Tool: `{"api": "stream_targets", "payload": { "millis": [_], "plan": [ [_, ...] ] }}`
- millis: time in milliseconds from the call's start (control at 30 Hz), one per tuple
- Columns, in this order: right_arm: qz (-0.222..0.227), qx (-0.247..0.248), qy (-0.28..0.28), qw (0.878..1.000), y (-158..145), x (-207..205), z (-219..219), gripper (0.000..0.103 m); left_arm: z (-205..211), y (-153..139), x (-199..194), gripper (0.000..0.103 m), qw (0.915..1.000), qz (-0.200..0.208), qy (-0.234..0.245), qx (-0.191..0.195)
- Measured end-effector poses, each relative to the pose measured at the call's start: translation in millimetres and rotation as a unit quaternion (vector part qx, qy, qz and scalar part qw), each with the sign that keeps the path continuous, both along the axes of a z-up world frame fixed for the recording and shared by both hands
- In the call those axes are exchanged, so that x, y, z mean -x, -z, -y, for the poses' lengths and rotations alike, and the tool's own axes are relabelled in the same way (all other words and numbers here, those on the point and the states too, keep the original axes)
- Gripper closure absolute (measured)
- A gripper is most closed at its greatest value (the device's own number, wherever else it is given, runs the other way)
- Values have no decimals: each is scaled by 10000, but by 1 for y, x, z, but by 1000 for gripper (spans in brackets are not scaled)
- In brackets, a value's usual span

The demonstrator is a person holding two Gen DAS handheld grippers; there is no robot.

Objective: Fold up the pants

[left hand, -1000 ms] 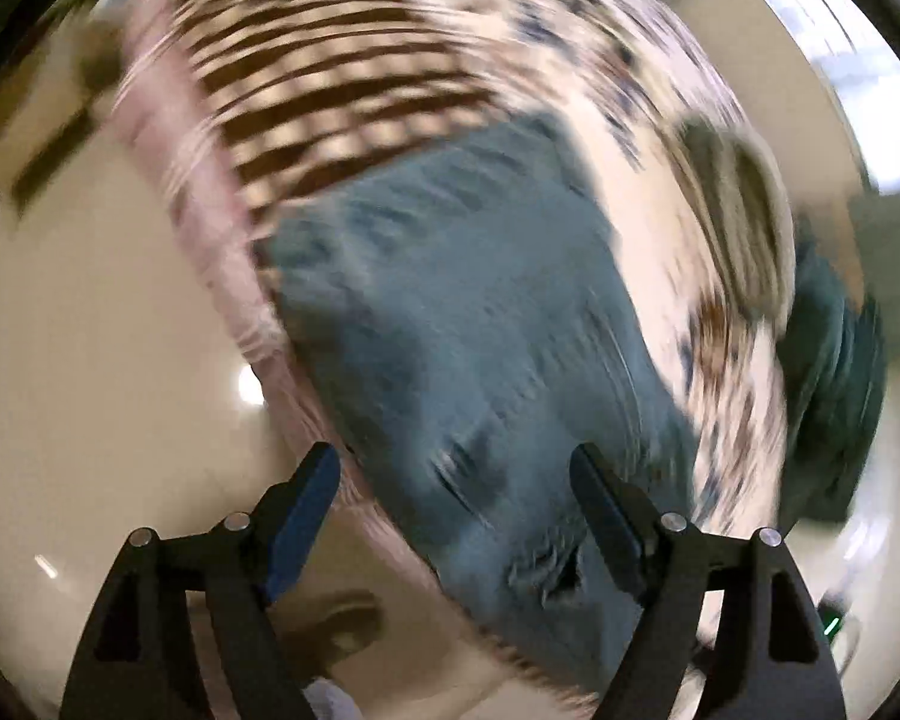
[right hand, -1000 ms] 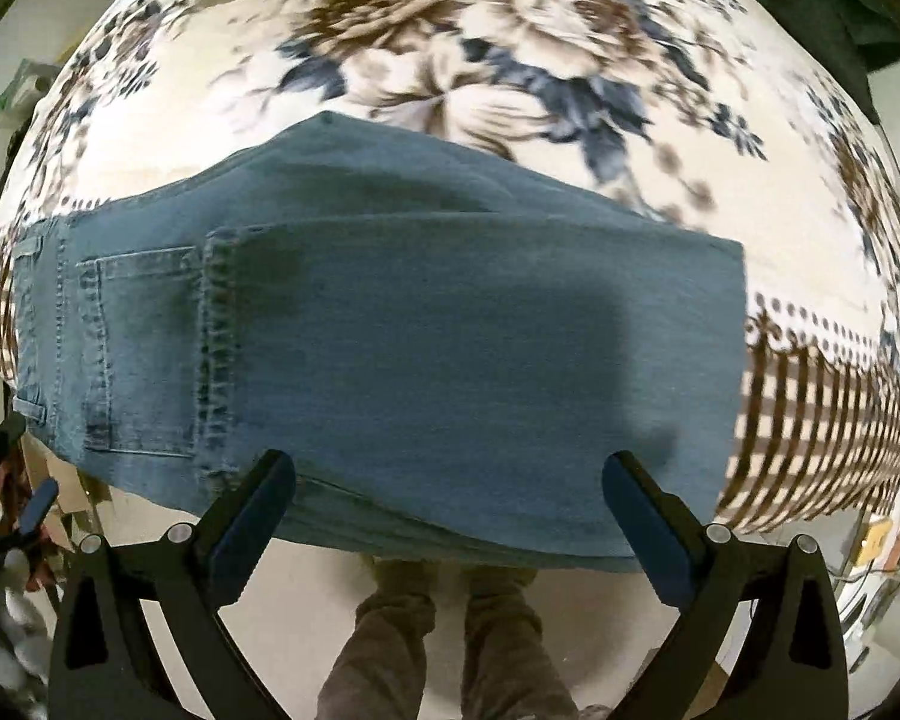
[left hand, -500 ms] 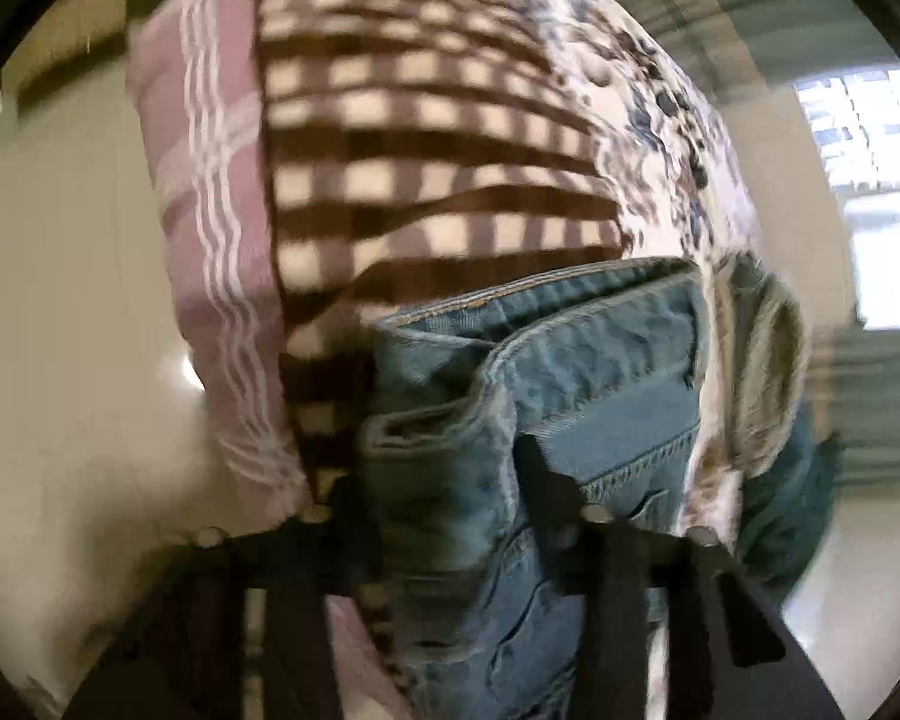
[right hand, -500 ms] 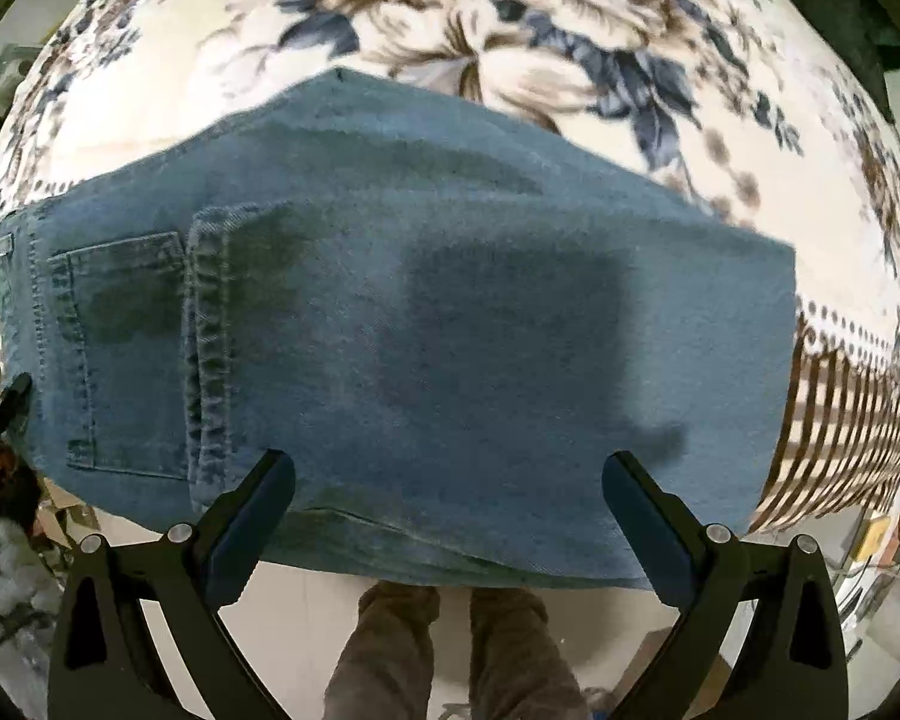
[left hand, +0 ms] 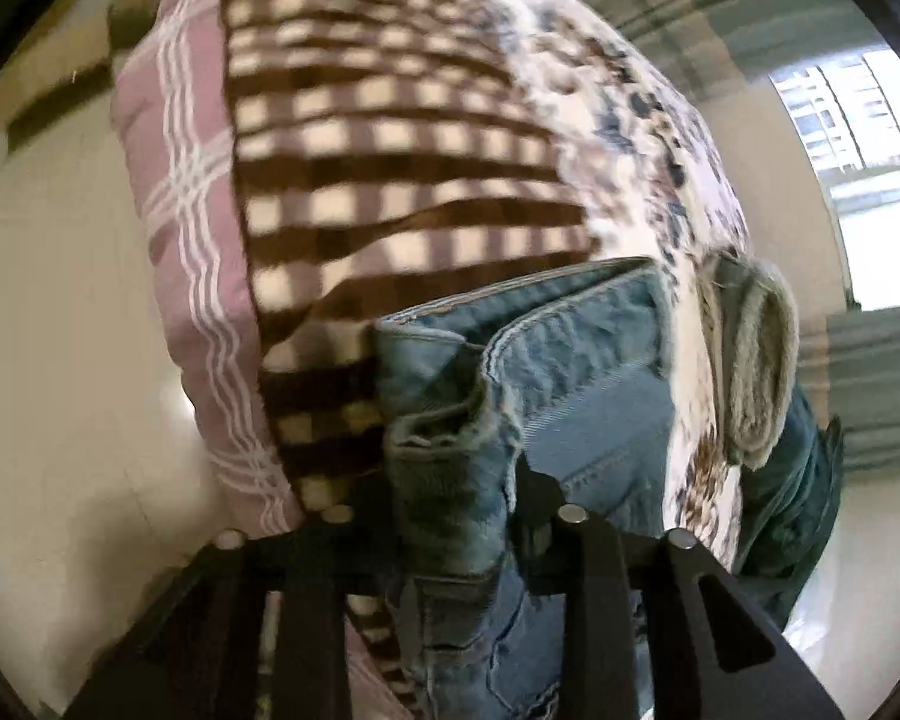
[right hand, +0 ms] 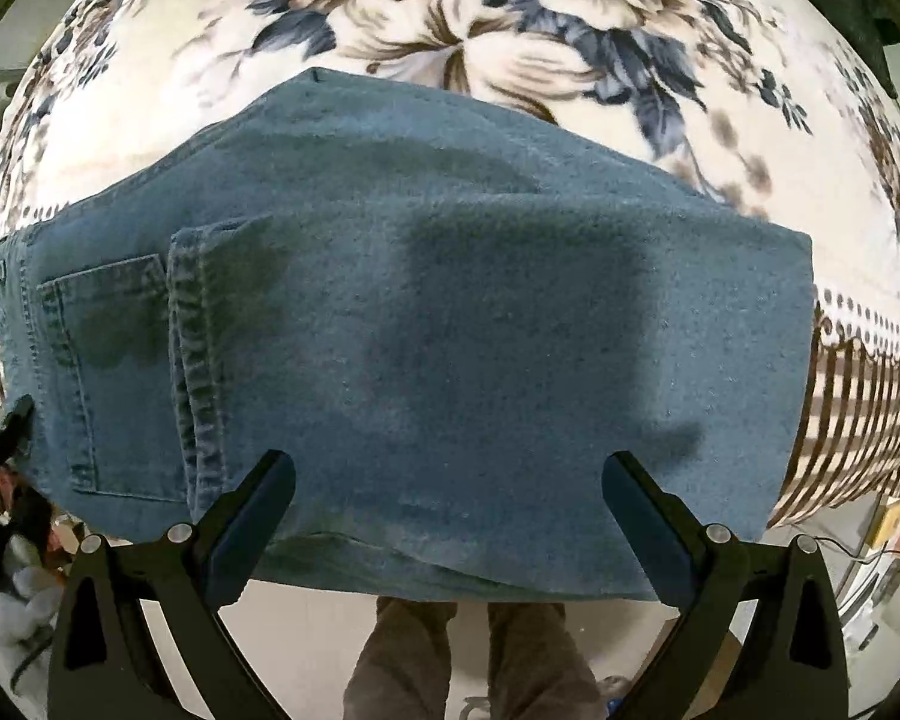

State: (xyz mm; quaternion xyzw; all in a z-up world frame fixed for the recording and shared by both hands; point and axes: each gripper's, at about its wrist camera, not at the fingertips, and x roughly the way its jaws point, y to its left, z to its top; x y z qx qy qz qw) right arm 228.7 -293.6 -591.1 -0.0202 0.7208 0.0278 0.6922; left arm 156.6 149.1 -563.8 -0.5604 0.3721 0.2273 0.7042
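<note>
A: Where are the blue denim pants?

B: They lie folded on the flowery cream blanket, near its edge. Your left gripper is squeezed shut on the waistband end. Your right gripper hangs wide apart above the cloth, holding nothing.

A: Much left?

B: I think one more fold, maybe. You've done most.

A: Any words?

B: None I can read.

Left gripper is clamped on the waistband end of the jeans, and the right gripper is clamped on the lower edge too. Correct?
Not quite. The left gripper is shut on the jeans, but the right wrist view shows the right gripper open, its fingers spread apart over the denim without pinching it.
</note>
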Motion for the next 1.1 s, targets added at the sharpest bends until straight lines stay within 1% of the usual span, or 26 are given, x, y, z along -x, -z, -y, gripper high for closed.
{"api": "stream_targets", "payload": {
  "millis": [33, 67, 167, 200, 233, 267, 300, 367, 400, 500, 600, 633, 700, 733, 800, 867, 900, 1000, 1033, 1100],
  "plan": [
    [-6, -3, 8, 10000, -1, -2, 1, 0, -3, 7, -1, 68, 9999, 24, -31, 95],
    [-13, -4, 9, 10000, 0, -3, 2, 0, -5, 13, -2, 67, 9998, 70, -45, 181],
    [-47, 8, -2, 10000, 1, -3, 5, 0, -5, 19, 1, 67, 9993, 180, -187, 265],
    [-42, 9, -11, 10000, 1, -3, 7, 0, -3, 13, 2, 73, 9995, 195, -185, 150],
    [-31, 13, -14, 10000, 0, -2, 9, 0, 1, 5, 3, 81, 9996, 222, -141, -38],
    [-12, 17, -3, 10000, -1, -3, 12, 0, 8, -9, 5, 83, 9991, 278, -43, -320],
    [0, 12, 11, 10000, -1, -2, 14, 0, 12, -17, 7, 84, 9984, 310, -1, -475],
    [18, -7, 39, 10000, -2, 1, 20, 0, 23, -37, 11, 85, 9963, 436, 55, -742],
    [30, -16, 45, 10000, -3, 2, 24, 0, 30, -51, 12, 85, 9945, 484, 156, -911],
    [60, -46, 71, 9999, -7, 1, 33, 0, 47, -83, 9, 86, 9897, 640, 396, -1215],
    [145, -70, 134, 9998, -15, 4, 51, 0, 72, -115, 1, 86, 9820, 852, 763, -1505],
    [188, -61, 166, 9997, -18, 6, 57, 0, 84, -129, -2, 86, 9774, 969, 948, -1623],
    [306, 2, 199, 9993, -25, 9, 71, 0, 107, -150, -11, 86, 9688, 1075, 1239, -1855],
    [376, 10, 248, 9990, -29, 11, 81, 0, 122, -161, -17, 86, 9619, 1192, 1494, -1956],
    [447, -48, 386, 9982, -34, 14, 102, 0, 151, -178, -25, 86, 9496, 1297, 1827, -2192],
    [494, -81, 543, 9973, -39, 20, 127, 0, 186, -189, -35, 86, 9355, 1461, 2265, -2283],
    [510, -85, 654, 9965, -40, 23, 143, 0, 205, -192, -40, 86, 9281, 1491, 2473, -2351],
    [460, -74, 994, 9940, -38, 39, 192, 0, 263, -193, -52, 86, 9113, 1561, 3052, -2281],
    [451, -44, 1097, 9929, -39, 49, 210, 0, 283, -190, -55, 86, 9051, 1556, 3235, -2280],
    [423, 12, 1317, 9904, -39, 59, 248, 0, 326, -179, -61, 86, 8899, 1494, 3676, -2251]
  ]
}}
